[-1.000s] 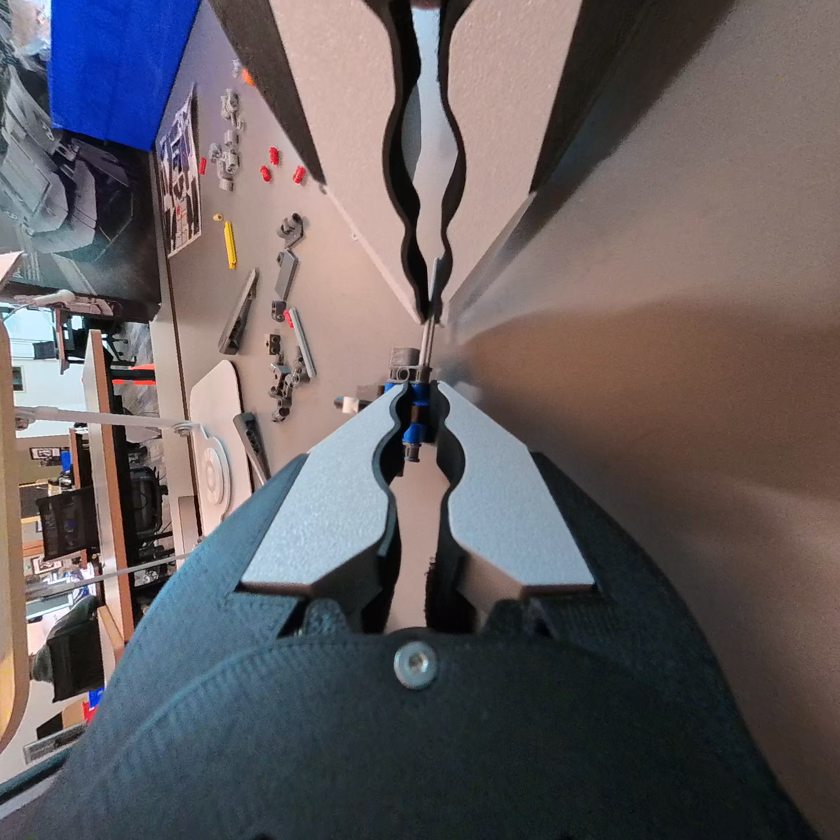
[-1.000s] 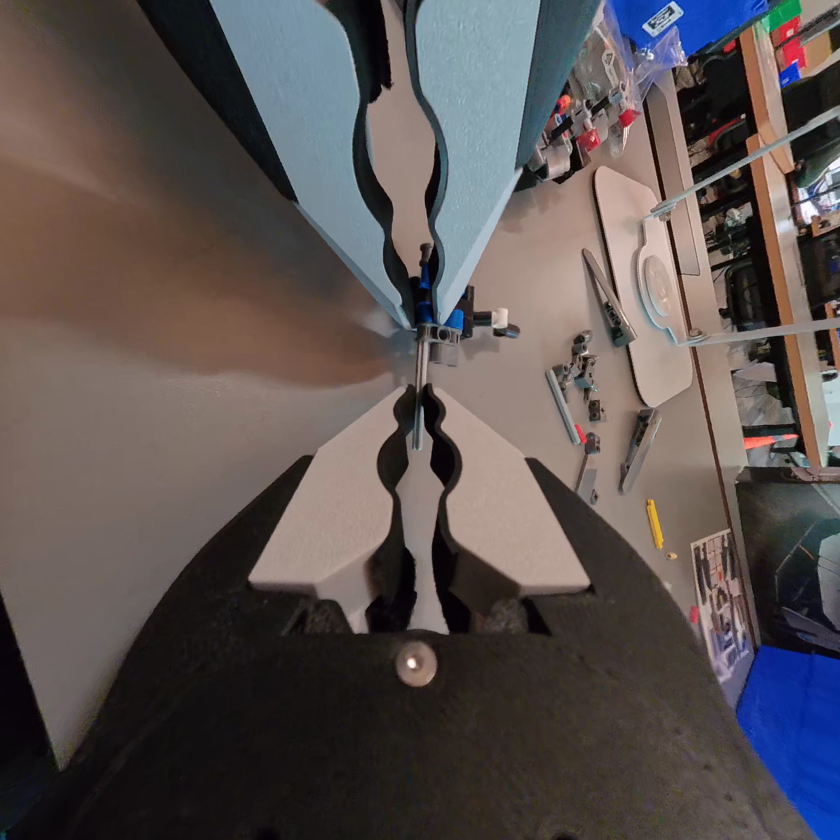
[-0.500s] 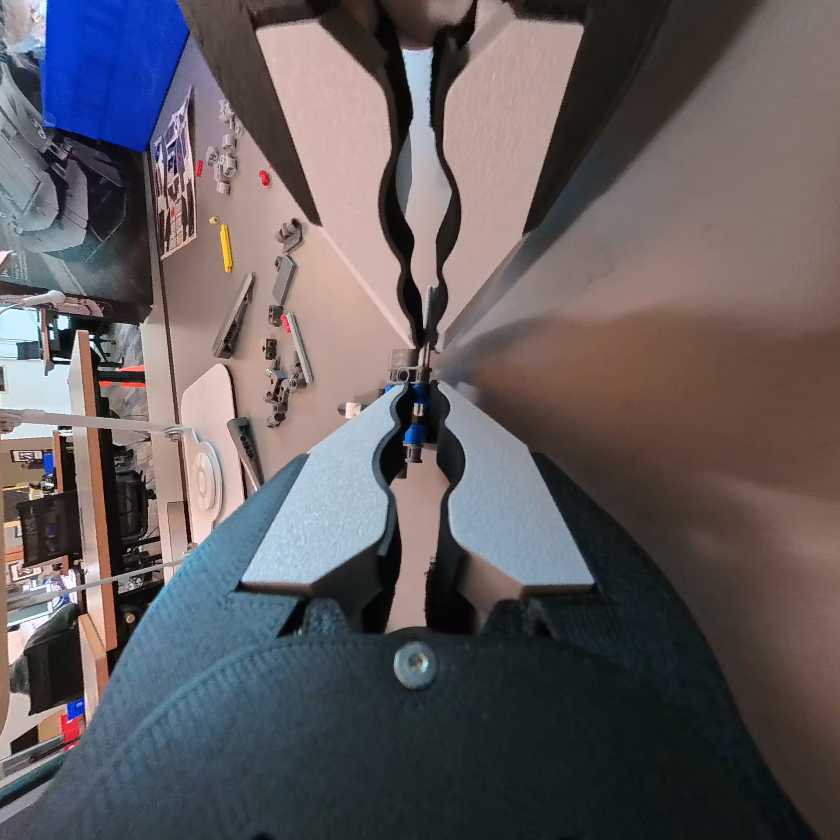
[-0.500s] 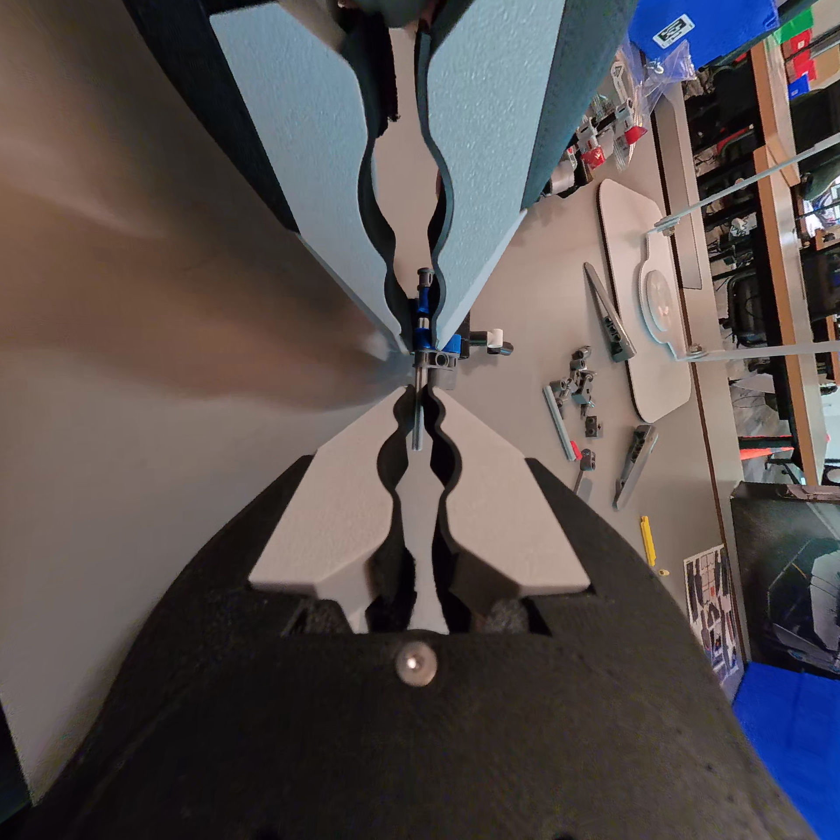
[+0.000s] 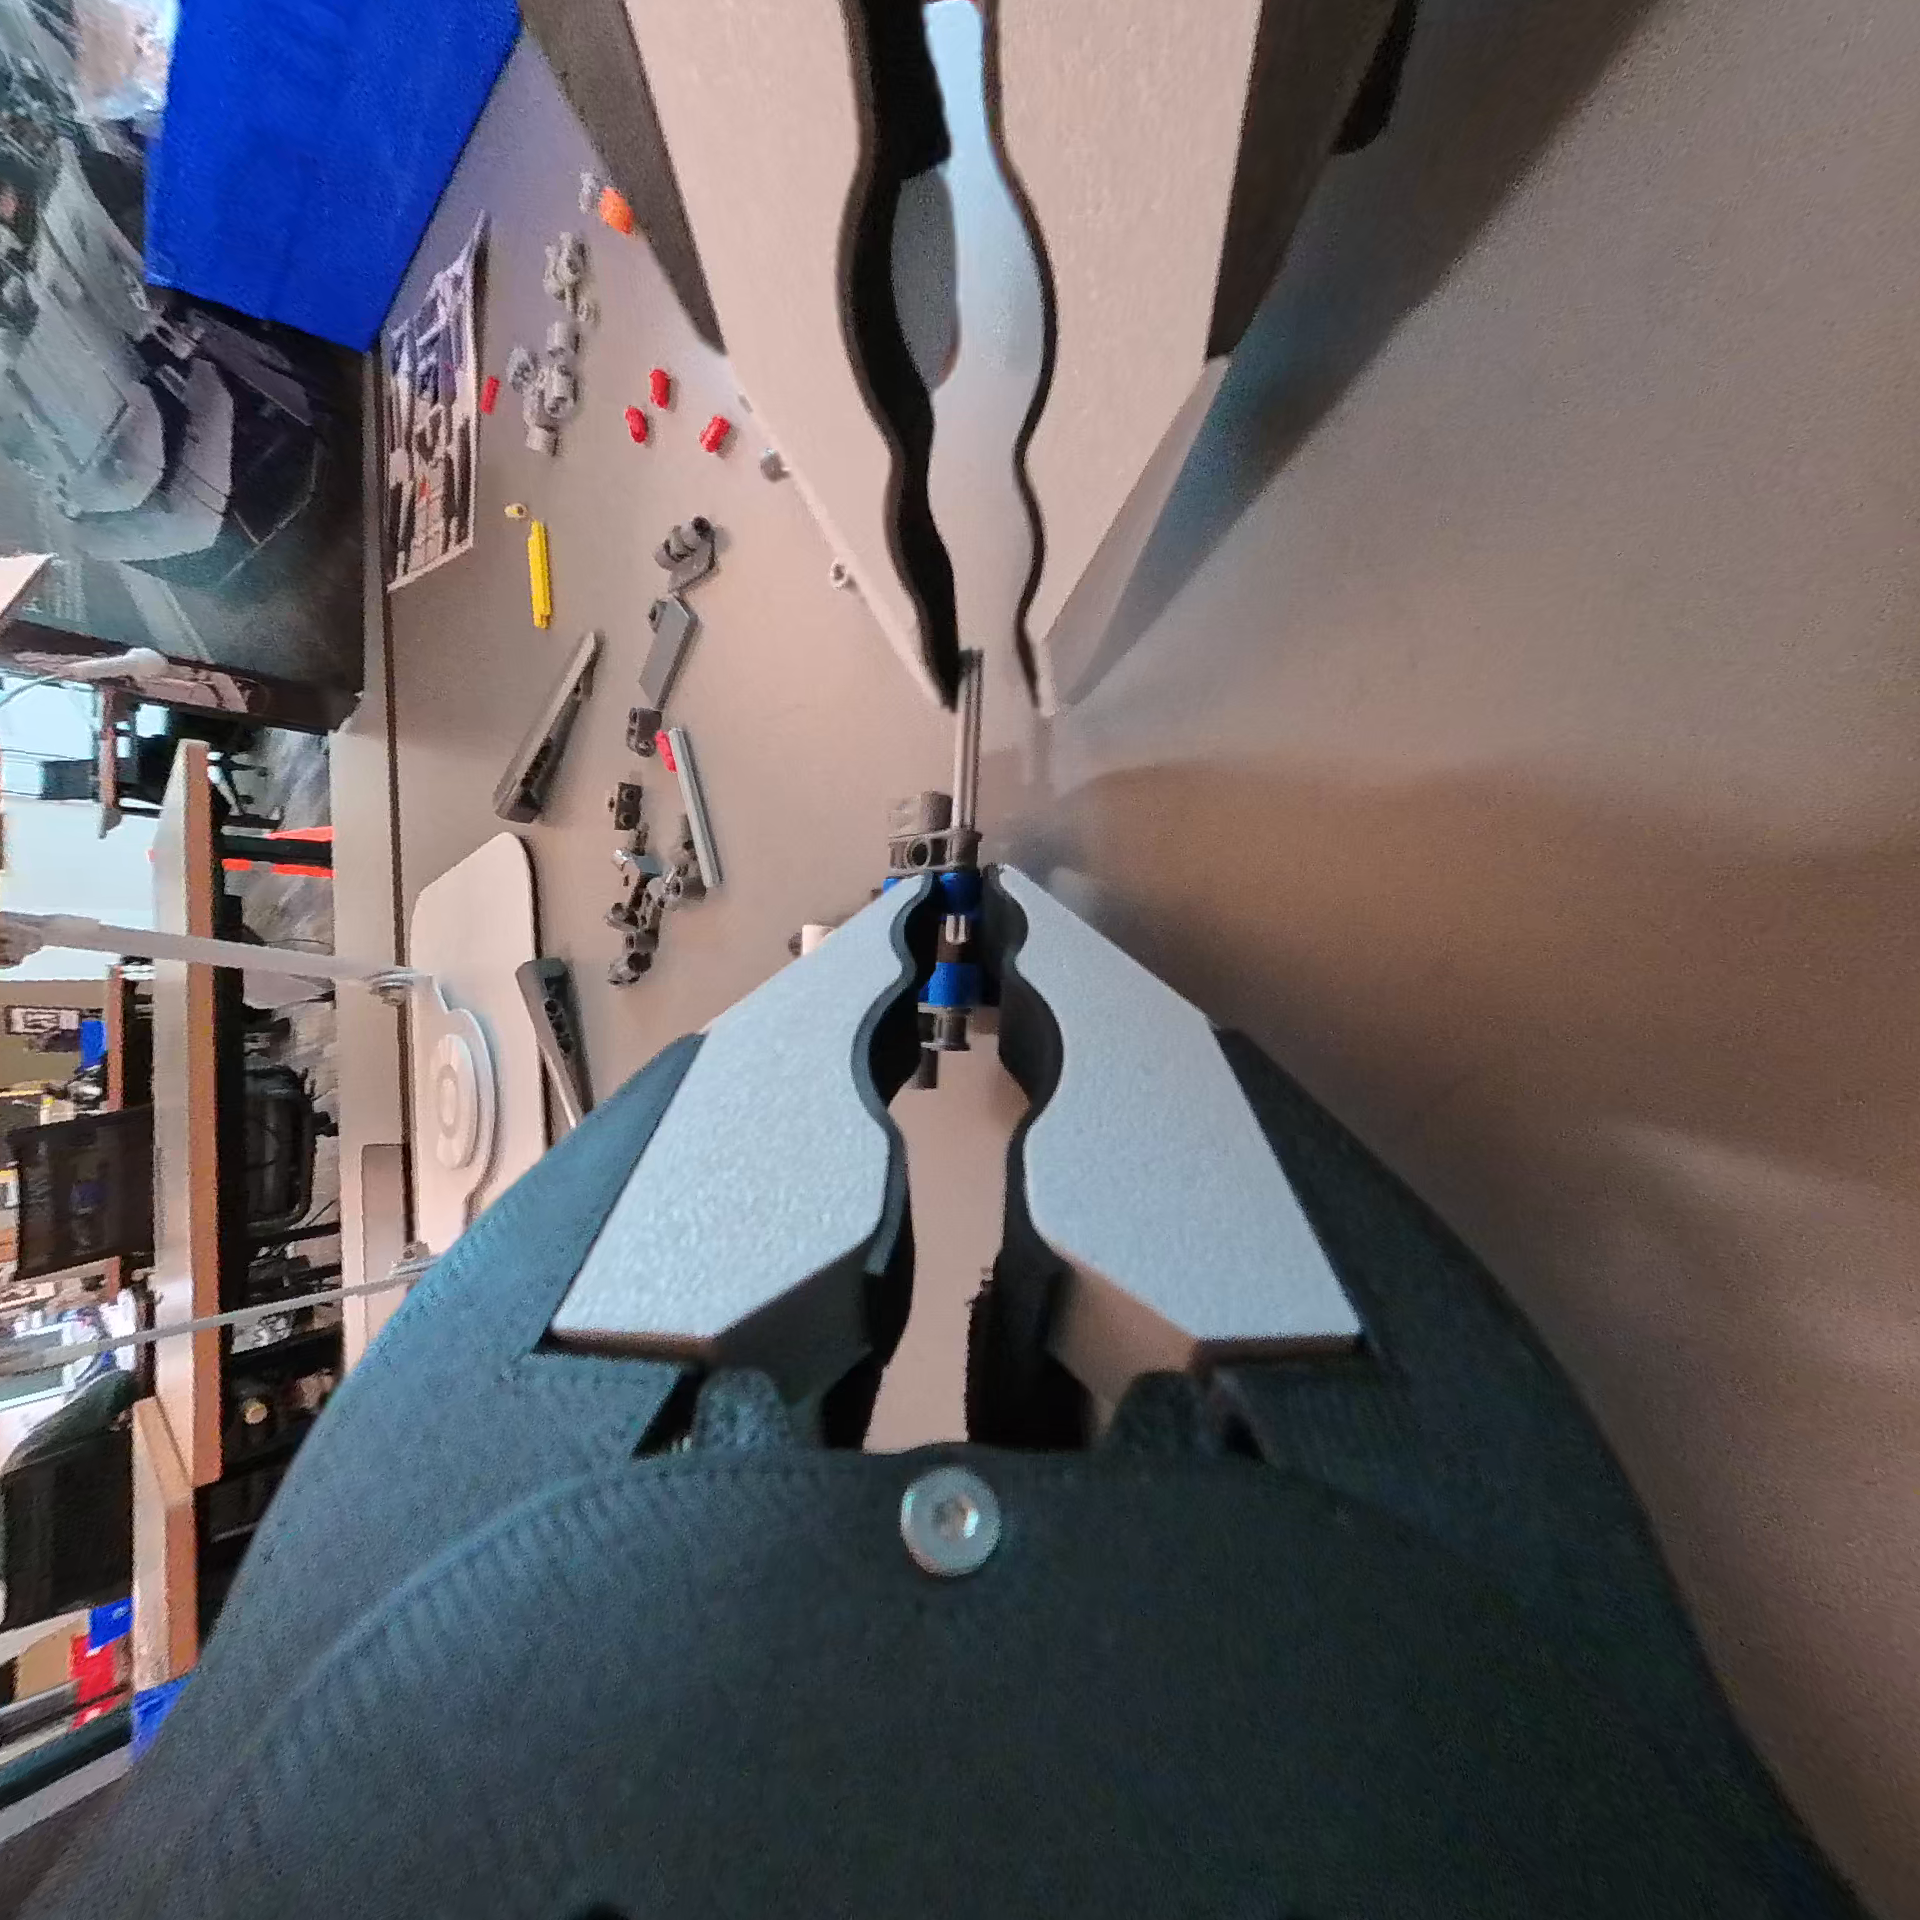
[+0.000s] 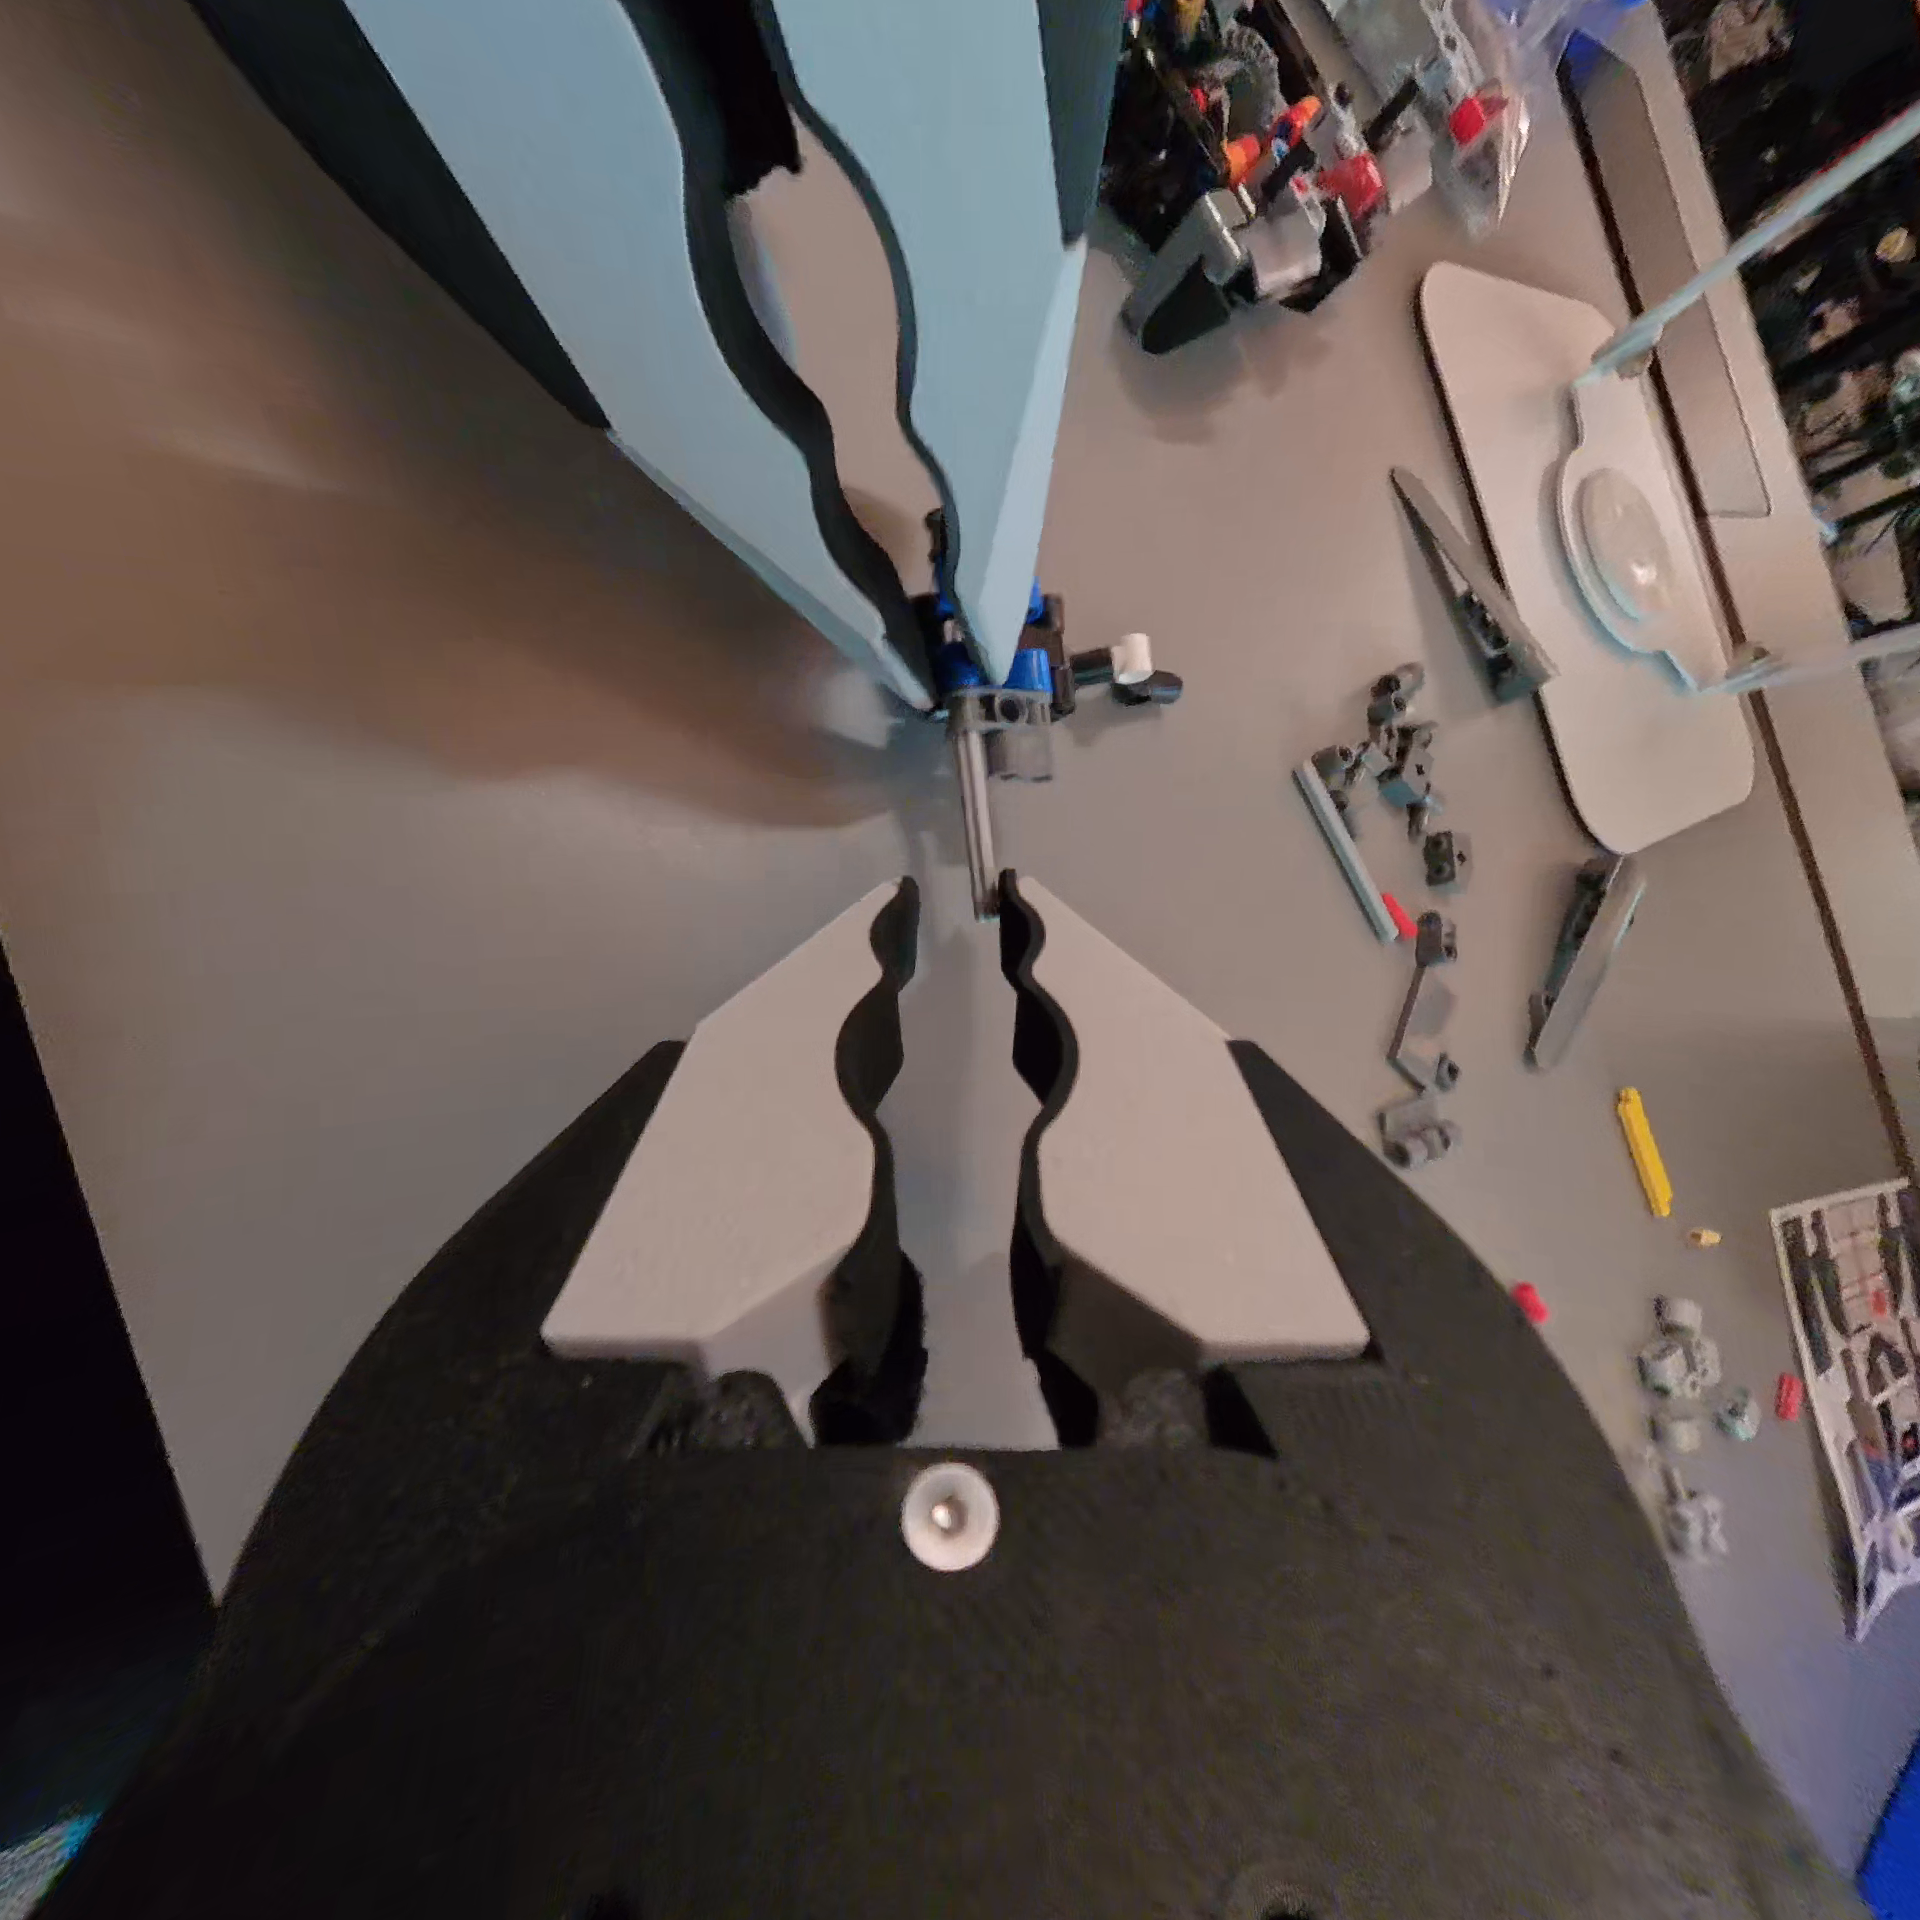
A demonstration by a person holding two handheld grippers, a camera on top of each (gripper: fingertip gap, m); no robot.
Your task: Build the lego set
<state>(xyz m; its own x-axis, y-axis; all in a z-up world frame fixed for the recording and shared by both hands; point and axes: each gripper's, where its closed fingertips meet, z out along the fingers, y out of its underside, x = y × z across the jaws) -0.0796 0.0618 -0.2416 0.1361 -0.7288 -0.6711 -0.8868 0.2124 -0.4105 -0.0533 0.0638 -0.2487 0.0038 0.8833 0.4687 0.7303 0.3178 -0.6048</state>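
My left gripper is shut on a small blue and grey lego assembly, held above the grey table. A thin grey axle sticks out of the assembly towards my right gripper. In the right wrist view, my right gripper is open. The axle ends just between its fingertips, close to the right one. The left gripper holds the assembly opposite.
Loose grey pieces, a yellow beam, red pins and a printed sheet lie on the table. A white pad and a part-built model stand beyond them. The grippers are tip to tip, or close to it.
My right gripper has opened and drawn back, so only the axle's end lies between its tips. The axle stays in the assembly, which my left gripper still holds.
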